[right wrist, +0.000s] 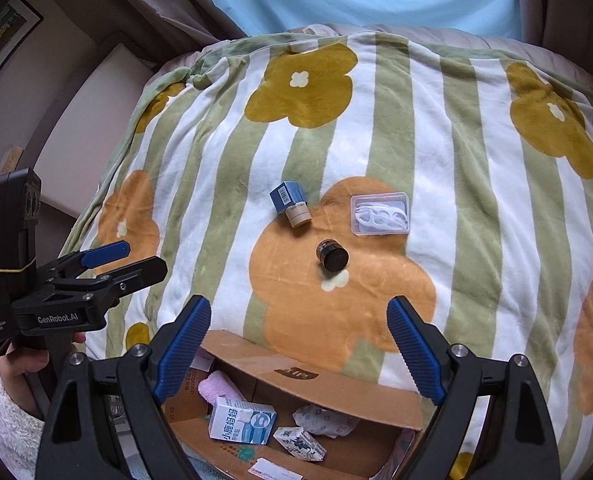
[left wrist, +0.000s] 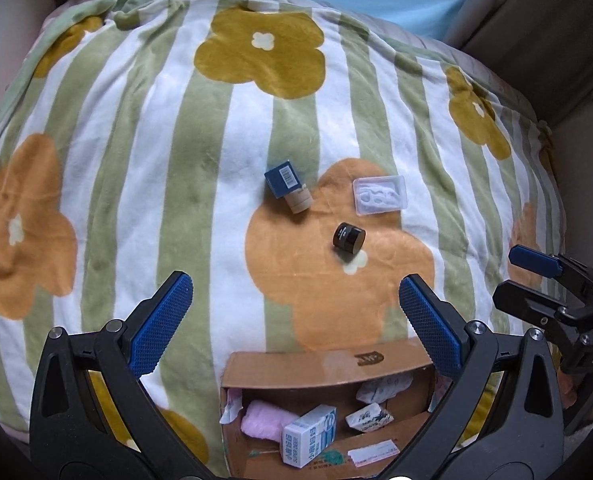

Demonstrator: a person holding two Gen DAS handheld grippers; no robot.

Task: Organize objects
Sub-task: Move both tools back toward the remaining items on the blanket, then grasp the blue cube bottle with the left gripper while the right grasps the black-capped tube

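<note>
Both grippers empty, hovering over the box; three items not yet packed.

Left gripper (left wrist: 294, 294) and right gripper (right wrist: 298, 320): fingers spread wide, nothing between them. Cardboard box (right wrist: 296, 380) sits at 6 o'clock, directly under both, open flap facing the bed, already holding a white-and-blue carton (right wrist: 242, 420), a pink cloth (right wrist: 220, 390) and small printed packets (right wrist: 298, 442). Looks like mid-sort, between picks. Nearest target by my read: black jar (right wrist: 331, 255) on its side at 12 o'clock, past the box; round, may roll on plush, so grip across the body. Further, at 11, a blue box (right wrist: 287, 197) touching a beige tub (right wrist: 299, 216); at 1, a clear plastic case (right wrist: 380, 214). Surface: soft green-striped flower blanket (right wrist: 476, 200) on a bed. Beyond it, a light blue wall.
</note>
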